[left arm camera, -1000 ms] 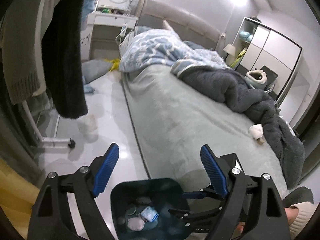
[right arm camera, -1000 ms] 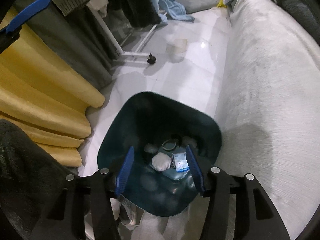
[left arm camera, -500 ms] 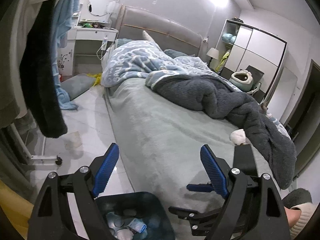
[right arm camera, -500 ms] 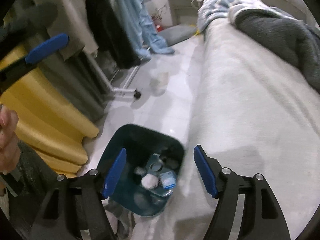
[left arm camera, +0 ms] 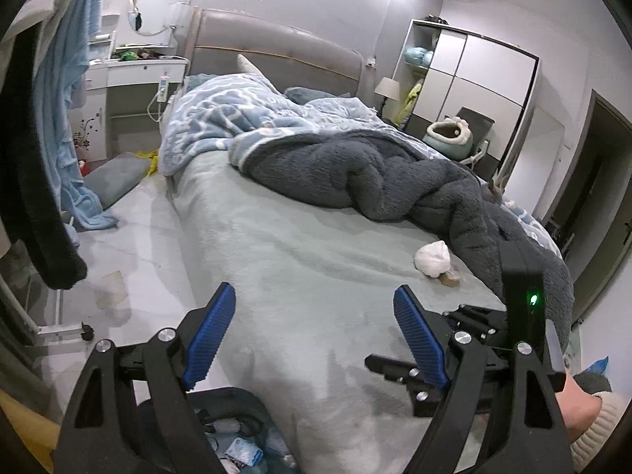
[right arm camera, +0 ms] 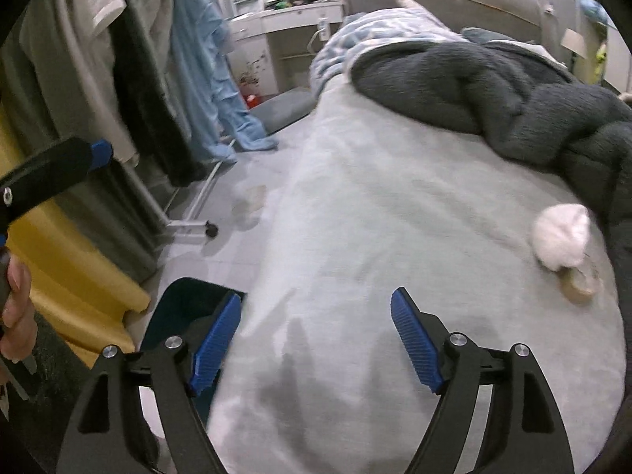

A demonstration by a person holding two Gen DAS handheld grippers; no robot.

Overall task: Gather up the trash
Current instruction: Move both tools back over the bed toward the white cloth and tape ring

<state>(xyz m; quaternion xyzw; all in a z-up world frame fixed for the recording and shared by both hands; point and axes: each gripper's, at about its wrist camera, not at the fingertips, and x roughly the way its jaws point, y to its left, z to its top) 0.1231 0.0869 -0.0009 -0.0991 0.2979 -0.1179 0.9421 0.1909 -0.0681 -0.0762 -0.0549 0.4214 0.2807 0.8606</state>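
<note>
Technician A: Where does the white wad (right arm camera: pixel 561 235) lie?

Technician B: On the bed (right arm camera: pixel 375 217), ahead and right of the right gripper (right arm camera: pixel 316 339), touching a tape roll (right arm camera: pixel 580 282). That gripper's jaws have just been opening and stand wide, empty. Left gripper (left arm camera: pixel 312 331): wide, empty, farther off. No legible writing.

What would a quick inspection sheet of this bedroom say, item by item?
Surface: grey-green bed sheet, mostly bare at the near end.
Job's things: white crumpled wad and tape roll on the sheet beside the dark blanket; dark bin on the floor by the bed, already holding trash.
Clutter: blue quilt; cushion and a small cup on the floor.
Grippers: left gripper open, empty; right gripper open, empty, its jaws just opened wider.
Cables: white cord hanging at the dressing table.
Surroundings: hanging clothes, wardrobe, round mirror.
</note>
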